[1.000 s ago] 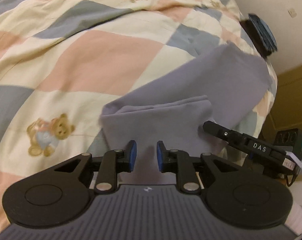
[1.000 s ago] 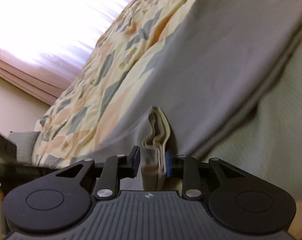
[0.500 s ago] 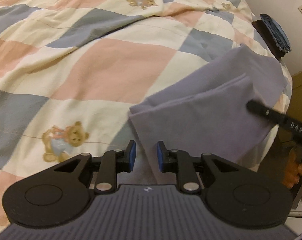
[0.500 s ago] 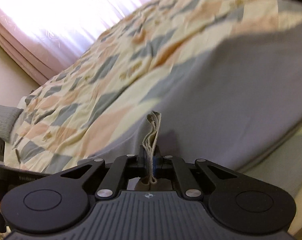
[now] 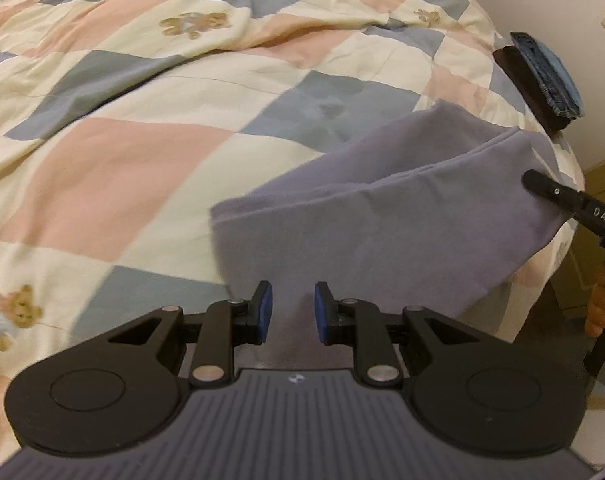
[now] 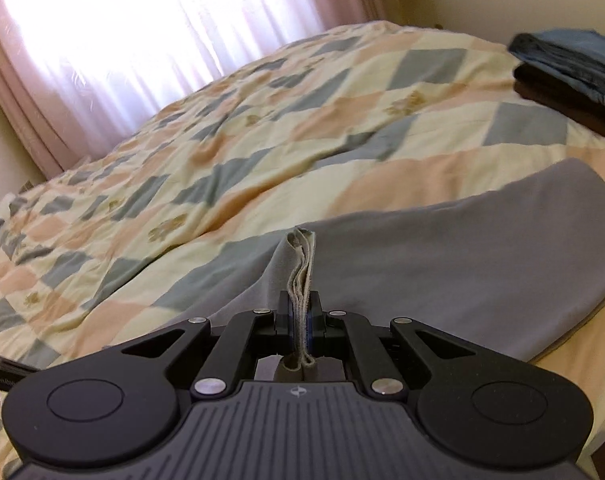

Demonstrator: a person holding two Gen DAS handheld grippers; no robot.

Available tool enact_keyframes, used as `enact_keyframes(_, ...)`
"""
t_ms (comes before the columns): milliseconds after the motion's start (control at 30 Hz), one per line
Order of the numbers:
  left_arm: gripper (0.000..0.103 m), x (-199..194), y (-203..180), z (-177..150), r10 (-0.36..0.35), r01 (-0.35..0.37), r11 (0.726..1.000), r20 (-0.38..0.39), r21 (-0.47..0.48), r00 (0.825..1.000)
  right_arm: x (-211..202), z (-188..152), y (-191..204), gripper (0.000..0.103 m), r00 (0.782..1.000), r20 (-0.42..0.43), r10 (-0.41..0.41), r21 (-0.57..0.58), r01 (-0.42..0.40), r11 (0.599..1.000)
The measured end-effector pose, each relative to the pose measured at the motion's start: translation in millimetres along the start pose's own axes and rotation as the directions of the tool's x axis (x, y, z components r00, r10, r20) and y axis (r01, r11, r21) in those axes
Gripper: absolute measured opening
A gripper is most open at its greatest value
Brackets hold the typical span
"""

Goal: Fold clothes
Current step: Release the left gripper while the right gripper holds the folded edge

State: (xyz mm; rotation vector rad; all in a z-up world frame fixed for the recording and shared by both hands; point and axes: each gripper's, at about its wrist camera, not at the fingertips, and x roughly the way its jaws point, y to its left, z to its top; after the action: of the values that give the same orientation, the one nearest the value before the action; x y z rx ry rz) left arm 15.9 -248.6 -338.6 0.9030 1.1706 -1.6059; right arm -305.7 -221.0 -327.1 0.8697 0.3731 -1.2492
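Left wrist view: the left tool (image 5: 289, 308) sits at the lower middle of the frame with its blue pads (image 5: 265, 307) parted and nothing between them. Just beyond it the grey garment (image 5: 382, 232) lies on the checked quilt (image 5: 142, 128), doubled over so that an upper layer bulges above a lower one. At the right edge the right tool (image 5: 542, 186) meets the cloth's far side, and a hand (image 5: 602, 308) shows below it. A stack of folded clothes (image 5: 542, 80) rests in the upper right, at the bed's edge.

Right wrist view: the right tool (image 6: 300, 320) is closed on a bunched hem of the grey garment (image 6: 462, 264), several layers pinched upright between its pads. The rest of the cloth spreads to the right across the quilt (image 6: 262, 140). The folded stack (image 6: 570, 68) sits in the upper right, a bright curtained window (image 6: 142, 32) behind.

Risks, as I judge them: only one side is held, so a pull could drag the free side along and skew the fold. The pinched layers may slip out unevenly, leaving edges misaligned. The garment lies near the bed's edge, where loose cloth could slide off. The soft quilt may ruck beneath it and wrinkle the fold.
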Motion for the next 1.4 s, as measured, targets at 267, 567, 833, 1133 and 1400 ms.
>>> enact_keyframes(267,0.017,20.7,-45.0,1.9,0.062,-0.062,0.997,0.004,-0.039,0.998,6.2,21.4,-62.2,0.005,1.000,-0.018,0.024,0.001,-0.024,1.000)
enact_keyframes(567,0.018,32.8,-77.8,9.0,0.103,-0.102,0.994,0.008,-0.032,0.995,8.1,39.1,-121.2,0.005,1.000,-0.022,0.017,-0.017,-0.017,1.000)
enact_keyframes(833,0.018,46.7,-100.3,17.9,0.114,-0.114,0.993,0.006,-0.009,0.993,7.0,56.9,-171.2,0.005,1.000,0.002,-0.031,-0.050,0.031,0.998)
enact_keyframes(1133,0.018,60.6,-120.9,30.4,0.107,-0.107,0.994,0.000,0.011,0.994,8.3,71.2,-209.5,0.005,0.997,0.015,-0.074,-0.060,0.075,0.995)
enact_keyframes(1400,0.018,70.3,-134.9,37.9,0.111,-0.111,0.993,-0.006,0.027,0.994,8.4,77.4,-237.8,0.005,0.994,0.026,-0.111,-0.048,0.112,0.993)
